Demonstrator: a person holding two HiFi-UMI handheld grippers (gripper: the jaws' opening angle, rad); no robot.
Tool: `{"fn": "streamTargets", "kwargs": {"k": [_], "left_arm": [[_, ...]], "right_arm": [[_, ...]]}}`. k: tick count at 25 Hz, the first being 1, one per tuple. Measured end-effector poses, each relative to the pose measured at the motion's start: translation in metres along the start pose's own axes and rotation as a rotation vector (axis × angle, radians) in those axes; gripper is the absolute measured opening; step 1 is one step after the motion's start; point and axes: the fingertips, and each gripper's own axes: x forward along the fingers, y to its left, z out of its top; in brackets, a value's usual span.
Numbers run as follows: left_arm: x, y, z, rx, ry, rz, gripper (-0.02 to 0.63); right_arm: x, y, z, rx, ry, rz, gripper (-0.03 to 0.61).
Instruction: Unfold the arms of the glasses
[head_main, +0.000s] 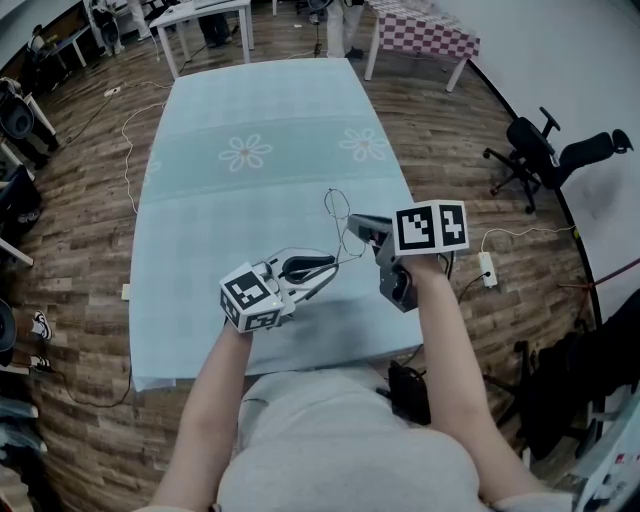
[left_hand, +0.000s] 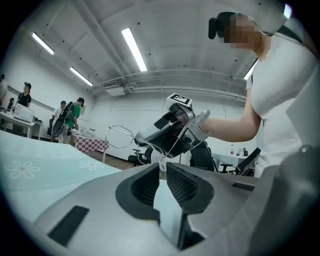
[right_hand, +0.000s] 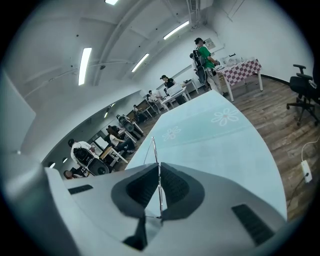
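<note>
Thin wire-rimmed glasses (head_main: 329, 208) hang in the air over the near end of the table (head_main: 260, 120), which has a pale blue cloth with flower prints. My right gripper (head_main: 352, 222) is shut on the frame. In the right gripper view a fine wire (right_hand: 154, 150) rises from between its closed pads (right_hand: 172, 186). From the left, my left gripper (head_main: 333, 266) points level at the right one, shut on the tip of one arm (left_hand: 160, 161). In the left gripper view a lens loop (left_hand: 120, 137) sticks out beyond the right gripper.
A black office chair (head_main: 545, 150) and a power strip (head_main: 488, 268) are on the wood floor to the right. A checkered table (head_main: 425, 35) and a white table (head_main: 205, 15) stand beyond the far end. Several people (right_hand: 202, 57) are at the back.
</note>
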Motion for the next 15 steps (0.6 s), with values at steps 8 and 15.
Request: {"fn": "streamTargets", "kwargs": {"k": [8, 15], "left_arm": [[-0.016, -0.002, 0.006, 0.0, -0.01, -0.02, 0.052], [-0.027, 0.001, 0.01, 0.004, -0.013, -0.015, 0.051]], "right_arm": [[-0.003, -0.008, -0.003, -0.011, 0.019, -0.027, 0.018], [-0.004, -0.01, -0.002, -0.013, 0.03, -0.016, 0.018]]}}
